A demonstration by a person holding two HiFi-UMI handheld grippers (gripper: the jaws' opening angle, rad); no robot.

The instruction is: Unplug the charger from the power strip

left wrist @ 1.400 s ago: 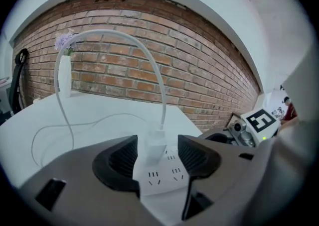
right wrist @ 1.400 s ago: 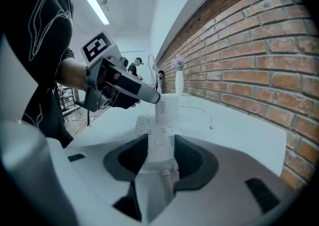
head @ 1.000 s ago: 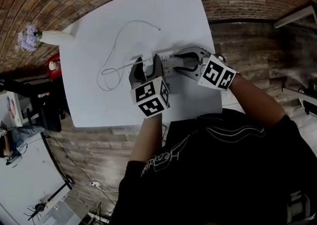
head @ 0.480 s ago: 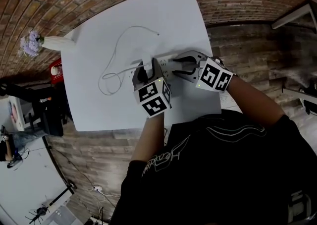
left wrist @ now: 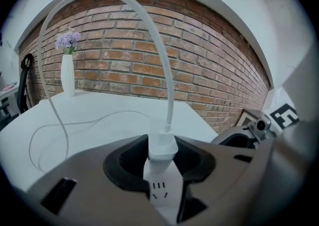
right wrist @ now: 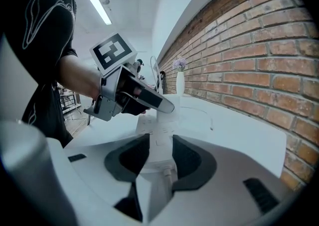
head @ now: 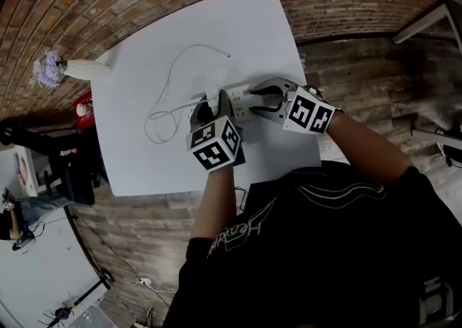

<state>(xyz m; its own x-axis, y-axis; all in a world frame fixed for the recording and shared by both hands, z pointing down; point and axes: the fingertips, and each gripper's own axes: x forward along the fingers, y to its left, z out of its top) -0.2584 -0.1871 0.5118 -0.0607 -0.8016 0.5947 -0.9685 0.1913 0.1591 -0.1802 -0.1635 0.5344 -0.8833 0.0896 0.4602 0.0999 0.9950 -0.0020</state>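
The charger [left wrist: 162,145] sits plugged into the left end of the power strip [right wrist: 157,138], which lies across the near-middle of the white table [head: 253,23]. The left gripper [head: 211,108] is clenched on the charger's body, a pad pressing each side just above the strip. The charger's cable [left wrist: 168,85] arches up and away to the far side, free of the jaws. The right gripper [head: 257,97] straddles the right part of the strip and its jaws are closing. The pads seem to be meeting the strip's long sides, though the wide-angle view makes that contact hard to confirm.

The step in hand looks like the pull itself, and the charger is not yet out. To do it well, the right gripper should finish firming up and press the strip down onto the table before the left one moves. The left should then draw straight up along the prongs, without rocking sideways. It should keep its hold on the body and not let the cable take the load.
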